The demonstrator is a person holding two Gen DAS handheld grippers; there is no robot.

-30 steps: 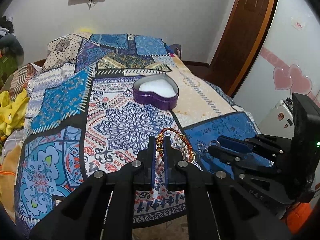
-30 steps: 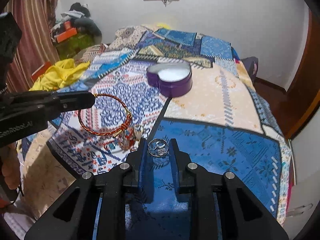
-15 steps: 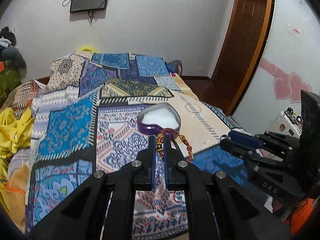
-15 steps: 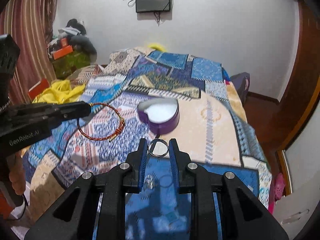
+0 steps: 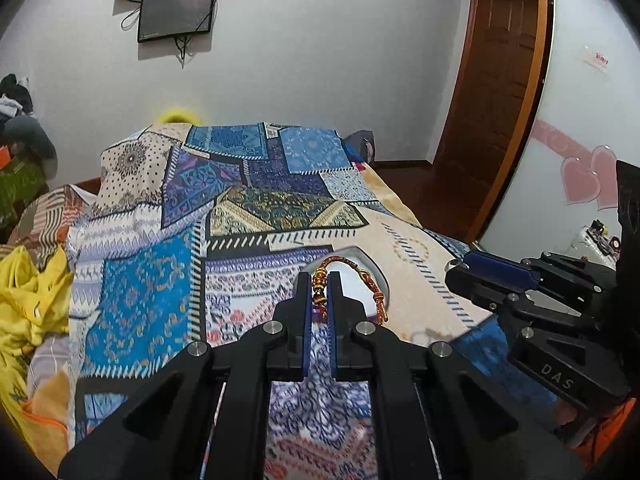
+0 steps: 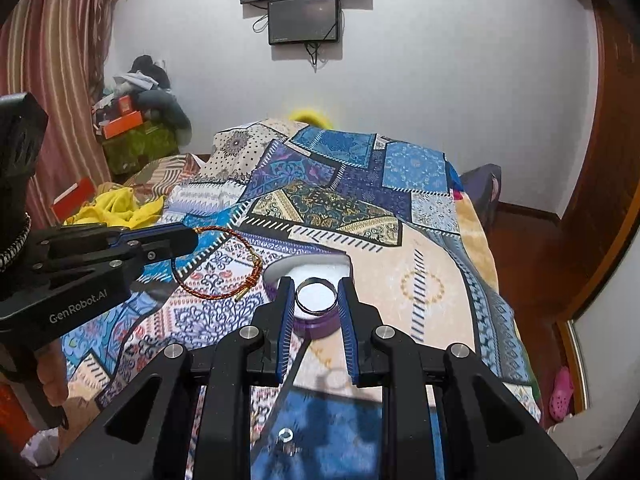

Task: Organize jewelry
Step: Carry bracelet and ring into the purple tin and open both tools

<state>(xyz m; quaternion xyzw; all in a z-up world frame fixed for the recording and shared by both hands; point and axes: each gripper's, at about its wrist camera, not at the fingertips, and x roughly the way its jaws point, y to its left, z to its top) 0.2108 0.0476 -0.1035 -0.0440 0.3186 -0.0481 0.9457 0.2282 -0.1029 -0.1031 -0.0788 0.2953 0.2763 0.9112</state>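
A red-and-gold braided cord bracelet (image 5: 362, 280) with gold beads hangs in the air, its loop dangling over the patterned bedspread. A plain silver ring (image 6: 316, 295) is held upright, facing the camera. Beyond both lies a purple heart-shaped box (image 6: 316, 322), open, its inside white. A small silver ring (image 6: 285, 435) lies on a blue patch.

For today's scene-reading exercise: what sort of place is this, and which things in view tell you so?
Most likely a home bedroom. A bed with a patchwork cover fills the room, a screen hangs on the wall, and clothes are piled in the corner.
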